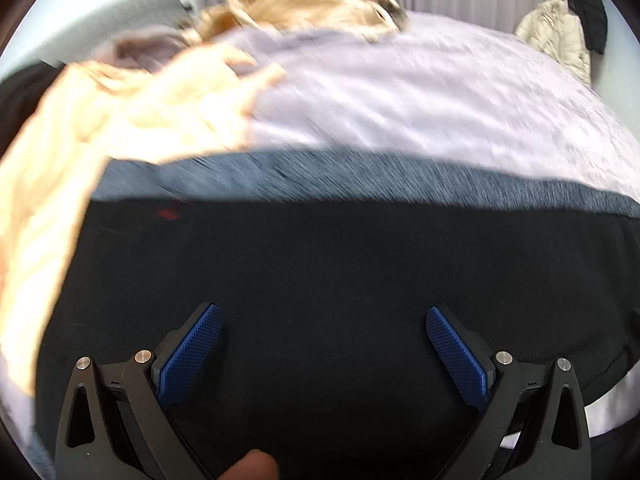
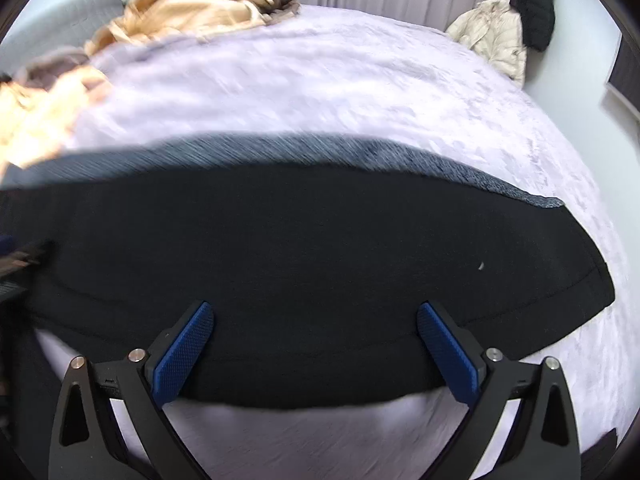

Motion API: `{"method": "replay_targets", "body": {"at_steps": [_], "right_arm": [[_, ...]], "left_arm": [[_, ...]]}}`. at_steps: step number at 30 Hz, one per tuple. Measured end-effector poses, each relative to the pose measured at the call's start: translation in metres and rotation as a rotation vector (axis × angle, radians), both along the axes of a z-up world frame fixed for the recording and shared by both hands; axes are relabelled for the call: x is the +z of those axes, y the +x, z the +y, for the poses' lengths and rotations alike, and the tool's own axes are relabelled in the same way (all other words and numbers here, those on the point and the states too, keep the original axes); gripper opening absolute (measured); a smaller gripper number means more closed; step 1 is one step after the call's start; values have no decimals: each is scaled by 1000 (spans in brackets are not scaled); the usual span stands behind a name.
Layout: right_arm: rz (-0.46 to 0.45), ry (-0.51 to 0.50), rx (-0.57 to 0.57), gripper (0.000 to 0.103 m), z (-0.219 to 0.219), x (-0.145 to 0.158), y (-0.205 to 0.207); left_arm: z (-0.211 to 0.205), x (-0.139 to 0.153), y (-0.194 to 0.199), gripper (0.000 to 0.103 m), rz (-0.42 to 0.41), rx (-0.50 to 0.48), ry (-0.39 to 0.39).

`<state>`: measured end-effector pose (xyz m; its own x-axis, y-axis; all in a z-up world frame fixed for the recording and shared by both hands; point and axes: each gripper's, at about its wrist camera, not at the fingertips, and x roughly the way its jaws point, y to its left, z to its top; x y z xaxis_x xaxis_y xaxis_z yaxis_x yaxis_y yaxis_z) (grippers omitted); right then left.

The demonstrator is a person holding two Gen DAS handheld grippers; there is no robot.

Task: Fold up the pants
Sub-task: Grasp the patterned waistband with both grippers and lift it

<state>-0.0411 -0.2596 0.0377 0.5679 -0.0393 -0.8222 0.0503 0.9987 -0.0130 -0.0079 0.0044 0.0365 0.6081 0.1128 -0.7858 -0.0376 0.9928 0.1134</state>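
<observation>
**Both tongs released above black pants**

Low in each frame, the left gripper (image 1: 323,312) and right gripper (image 2: 315,308) hang spread wide, grasping nothing. The black pants (image 2: 304,248) span mid-frame on the pale bedspread (image 2: 360,92), a grey garment (image 2: 280,152) behind. Tan fabric (image 1: 120,120) fills the upper left; a cream jacket (image 2: 492,36) sits upper right.
</observation>
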Motion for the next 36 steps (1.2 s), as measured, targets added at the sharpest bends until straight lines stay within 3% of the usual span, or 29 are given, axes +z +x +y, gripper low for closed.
{"method": "replay_targets", "body": {"at_steps": [1, 3, 5, 7, 9, 12, 14, 18, 22, 24, 28, 30, 32, 34, 36], "right_arm": [[-91, 27, 26, 101, 8, 21, -13], [-256, 16, 141, 103, 40, 60, -36], [-305, 7, 274, 103, 68, 75, -41], [-215, 32, 426, 103, 101, 75, -27], [-219, 53, 537, 103, 131, 72, -20], [-161, 36, 681, 103, 178, 65, 12], [-74, 54, 732, 103, 180, 54, 36], [44, -21, 862, 103, 217, 15, 102], [137, 18, 913, 100, 226, 0, 137], [212, 94, 943, 71, 227, -11, 148], [238, 132, 965, 56, 229, -22, 147], [224, 140, 965, 24, 227, -17, 144], [151, 95, 989, 13, 228, 1, 126], [87, 61, 1010, 12, 234, 16, 106], [21, 5, 1008, 12, 237, 26, 85]], "left_arm": [[4, 11, -7, 103, -31, 7, 13], [22, 39, -24, 103, -75, -25, -42], [46, 62, -34, 103, -92, 7, -72], [65, 71, -36, 103, -110, 56, -60], [88, 63, -25, 103, -60, 67, -72], [109, 33, 3, 103, 101, 80, -57], [121, 18, 15, 103, 172, 116, -67], [132, 14, 20, 103, 175, 162, -65], [137, 0, 19, 103, 189, 144, -107], [139, -9, 17, 103, 183, 146, -110], [139, -18, 17, 103, 164, 152, -124], [142, -13, 17, 103, 165, 147, -156], [155, 3, 15, 103, 139, 167, -283], [169, 17, 16, 103, 117, 236, -392], [173, 23, 28, 103, 163, 287, -412]]}}
